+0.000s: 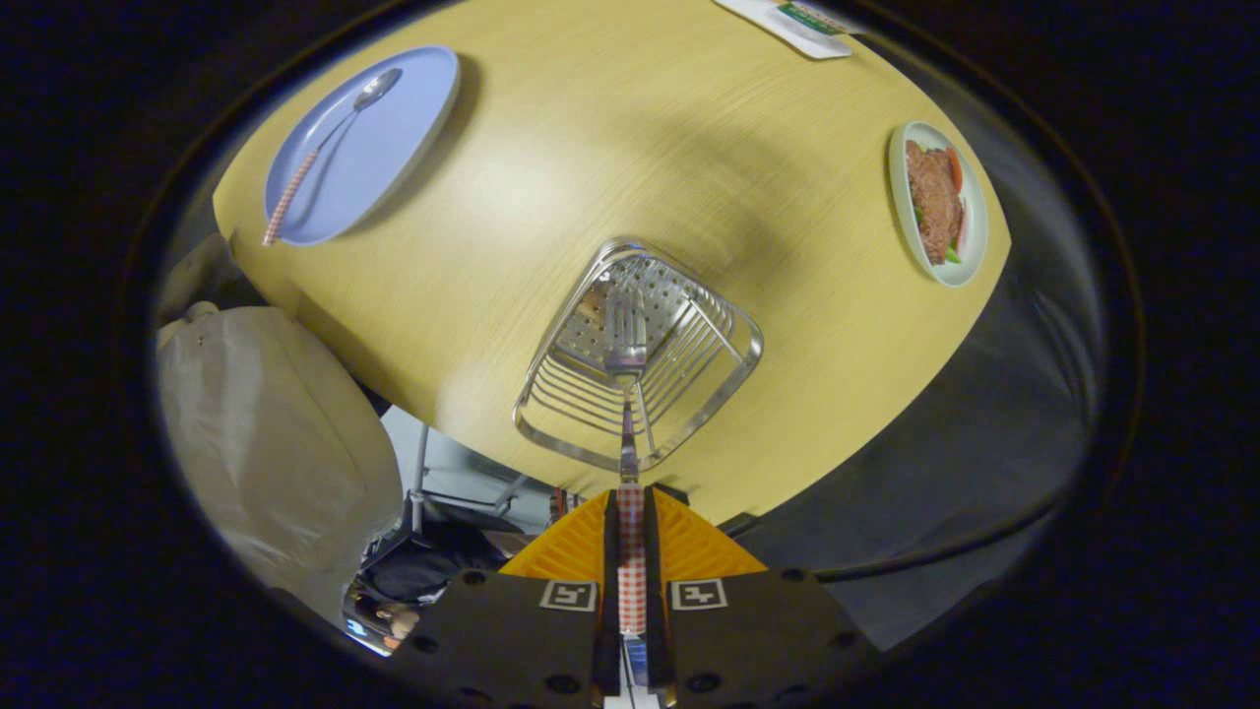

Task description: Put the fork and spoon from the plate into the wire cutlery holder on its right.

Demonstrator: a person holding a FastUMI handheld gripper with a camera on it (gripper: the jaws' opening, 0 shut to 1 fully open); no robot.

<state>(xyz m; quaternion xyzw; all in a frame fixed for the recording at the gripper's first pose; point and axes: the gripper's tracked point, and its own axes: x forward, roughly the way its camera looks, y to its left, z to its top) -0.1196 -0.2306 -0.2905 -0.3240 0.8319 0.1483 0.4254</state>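
My gripper (630,502) is shut on the checked handle of the fork (626,340), both fingers pressing on it. The fork points straight ahead and down, its tines hanging inside the mouth of the wire cutlery holder (733,369), which stands on the wooden table (591,148) just beyond my fingers. Whether the tines touch the holder's perforated bottom I cannot tell. Far off to the left lies the blue plate (394,148) with the spoon (330,143) on it, its checked handle sticking out over the plate's near rim.
A small dish of food (970,212) sits at the table's right edge. A flat white packet (787,25) lies at the far edge. Below the table on the left stands a pale chair back (266,433), with metal legs beside it.
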